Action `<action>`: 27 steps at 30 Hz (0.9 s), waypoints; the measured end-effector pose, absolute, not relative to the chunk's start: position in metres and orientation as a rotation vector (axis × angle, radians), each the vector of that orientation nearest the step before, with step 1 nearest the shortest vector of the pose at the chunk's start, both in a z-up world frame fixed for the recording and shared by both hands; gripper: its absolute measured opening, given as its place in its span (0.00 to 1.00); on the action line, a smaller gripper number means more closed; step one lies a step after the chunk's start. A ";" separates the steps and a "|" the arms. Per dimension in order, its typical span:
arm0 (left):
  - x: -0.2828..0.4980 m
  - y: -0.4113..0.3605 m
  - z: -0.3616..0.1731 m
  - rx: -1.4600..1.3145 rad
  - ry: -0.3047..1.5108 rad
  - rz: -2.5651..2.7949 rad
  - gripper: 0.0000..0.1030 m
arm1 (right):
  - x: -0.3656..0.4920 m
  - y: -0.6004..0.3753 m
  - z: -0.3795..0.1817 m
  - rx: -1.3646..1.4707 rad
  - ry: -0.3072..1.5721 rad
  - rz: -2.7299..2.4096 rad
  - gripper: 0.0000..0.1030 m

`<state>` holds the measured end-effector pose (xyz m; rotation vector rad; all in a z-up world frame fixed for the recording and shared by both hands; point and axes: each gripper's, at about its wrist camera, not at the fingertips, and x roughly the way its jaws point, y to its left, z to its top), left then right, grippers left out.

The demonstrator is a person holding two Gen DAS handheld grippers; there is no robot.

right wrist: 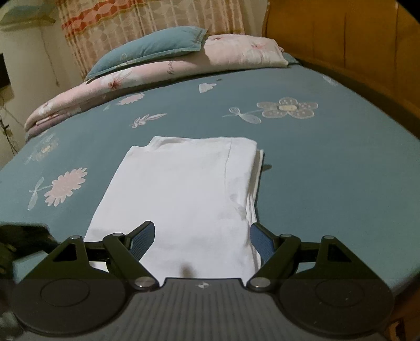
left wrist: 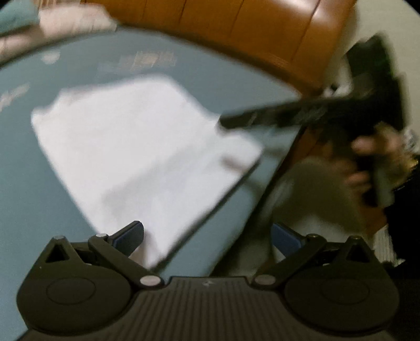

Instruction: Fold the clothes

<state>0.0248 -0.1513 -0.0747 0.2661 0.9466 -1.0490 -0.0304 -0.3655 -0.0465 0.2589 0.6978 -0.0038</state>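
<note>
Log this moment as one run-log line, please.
white garment: folded, flat on bed | left gripper: open, empty | right gripper: open, empty

The white garment (right wrist: 183, 194) is a smooth, matt cloth, thin enough that its stacked layers show as fine edges along one side. It lies on a teal bedsheet (right wrist: 328, 170), a matt woven fabric printed with pale flowers. Behind it, a folded quilt (right wrist: 110, 84) looks soft and padded, its pink floral cloth slightly sheened, and a teal pillow (right wrist: 152, 47) has a plush, matt cover. The headboard (right wrist: 341, 39) is varnished wood, glossy with bright reflections. The curtain (right wrist: 157, 15) is a thin, patterned textile. The right gripper (right wrist: 202, 241) is matt black plastic with ribbed housing, shiny metal pivot pins and blue, finely textured pads (right wrist: 143, 241).
</note>
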 end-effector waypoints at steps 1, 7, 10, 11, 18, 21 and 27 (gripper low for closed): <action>0.023 -0.151 -0.078 0.279 0.951 -1.044 0.99 | -0.032 -0.369 -0.047 0.275 0.697 -0.009 0.81; 0.013 -0.133 -0.051 0.291 0.856 -1.044 0.99 | -0.042 -0.393 -0.044 0.386 0.673 -0.039 0.81; 0.015 -0.126 -0.046 0.301 0.845 -0.993 0.99 | -0.038 -0.391 -0.045 0.435 0.667 0.018 0.83; 0.017 -0.124 -0.046 0.303 0.849 -0.977 0.99 | -0.035 -0.387 -0.048 0.448 0.677 0.046 0.83; 0.018 -0.118 -0.056 0.318 0.901 -0.919 0.99 | -0.025 -0.380 -0.076 0.462 0.800 0.016 0.83; 0.020 -0.114 -0.065 0.371 0.927 -0.891 0.99 | -0.036 -0.394 -0.069 0.502 0.756 0.001 0.83; 0.035 -0.110 -0.079 0.356 1.007 -0.814 0.99 | -0.044 -0.410 -0.059 0.517 0.702 -0.024 0.84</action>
